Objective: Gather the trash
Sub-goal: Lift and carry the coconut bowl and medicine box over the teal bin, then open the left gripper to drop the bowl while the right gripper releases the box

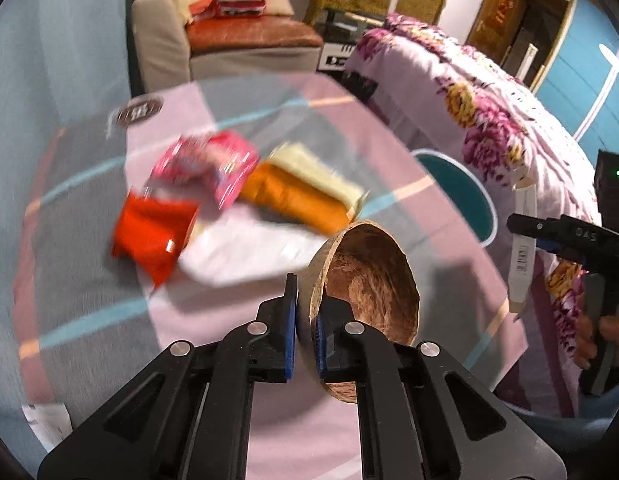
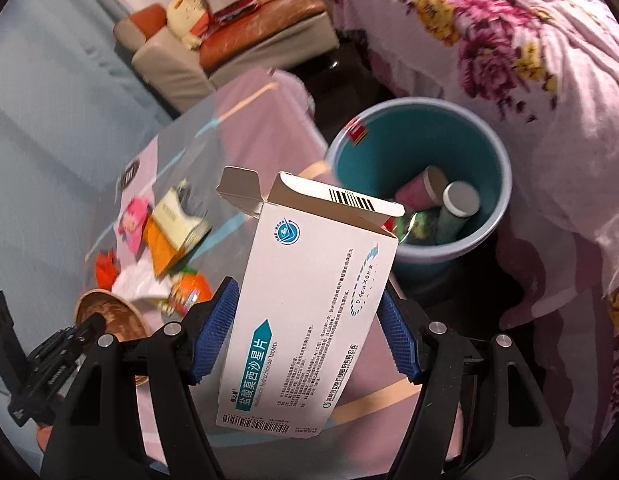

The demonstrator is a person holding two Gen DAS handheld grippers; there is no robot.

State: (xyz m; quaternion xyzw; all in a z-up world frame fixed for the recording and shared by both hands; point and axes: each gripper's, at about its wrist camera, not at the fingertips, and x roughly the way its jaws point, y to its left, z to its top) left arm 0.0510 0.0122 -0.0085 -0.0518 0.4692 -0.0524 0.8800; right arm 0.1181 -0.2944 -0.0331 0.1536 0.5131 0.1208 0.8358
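Observation:
My left gripper is shut on the rim of a brown coconut shell half, lifted off the pink table. The shell also shows at the lower left of the right wrist view. My right gripper is shut on a white medicine box with its top flap open, held above the table's edge. Seen from the left wrist, that box hangs at the right. A teal bin stands on the floor beyond the box, with tubes and wrappers inside. Wrappers lie on the table: red, pink, orange.
A white crumpled bag lies among the wrappers. A bed with a floral cover crowds the bin on the right. A sofa with bags stands beyond the table. A blue cloth hangs at the left.

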